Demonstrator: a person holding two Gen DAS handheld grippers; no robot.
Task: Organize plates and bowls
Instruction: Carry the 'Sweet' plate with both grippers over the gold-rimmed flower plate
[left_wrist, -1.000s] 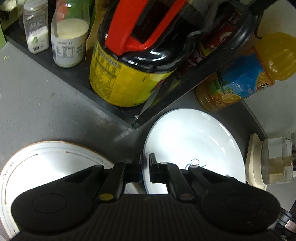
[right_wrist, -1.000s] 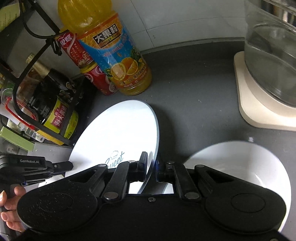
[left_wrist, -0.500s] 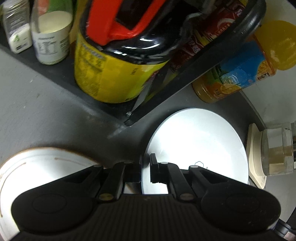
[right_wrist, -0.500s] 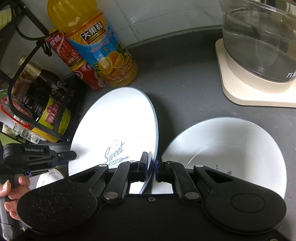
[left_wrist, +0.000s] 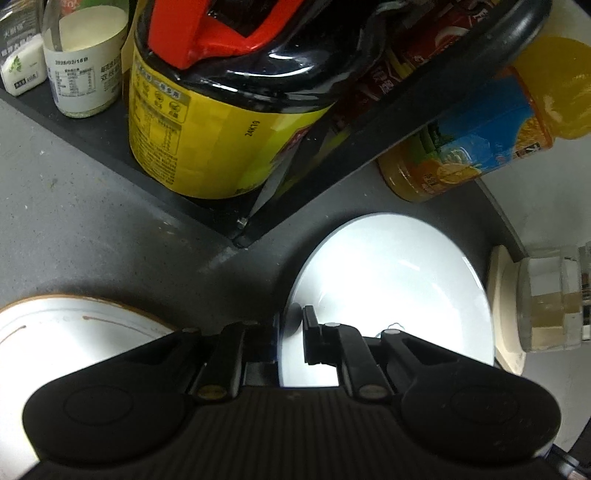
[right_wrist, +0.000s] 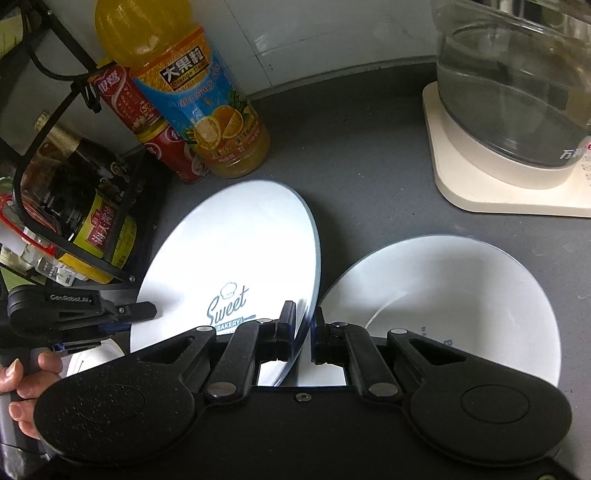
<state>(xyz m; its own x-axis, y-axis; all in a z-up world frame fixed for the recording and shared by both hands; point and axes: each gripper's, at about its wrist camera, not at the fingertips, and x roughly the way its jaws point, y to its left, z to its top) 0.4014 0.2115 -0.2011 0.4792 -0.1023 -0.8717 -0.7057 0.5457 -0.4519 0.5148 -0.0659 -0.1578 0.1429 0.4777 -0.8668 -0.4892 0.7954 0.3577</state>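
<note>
A white "Sweet Bakery" plate (right_wrist: 236, 254) is held tilted above the grey counter, each gripper on one edge. My right gripper (right_wrist: 303, 332) is shut on its right rim. My left gripper (left_wrist: 290, 336) is shut on its left rim; the plate also shows in the left wrist view (left_wrist: 391, 288). The left gripper also shows at the left of the right wrist view (right_wrist: 146, 312). A white bowl (right_wrist: 454, 299) sits on the counter to the right of the plate. A white plate with a brown rim (left_wrist: 66, 328) lies to the left.
A black rack (left_wrist: 332, 166) holds a soy sauce jug (left_wrist: 229, 122), jars and cans. An orange juice bottle (right_wrist: 207, 110) stands behind the plate. A glass kettle on a cream base (right_wrist: 517, 122) stands at the back right.
Both grippers have lifted the "Sweet Bakery" plate together and carried it a little back from the rack and bottle. The white bowl has come further into the right wrist view.
</note>
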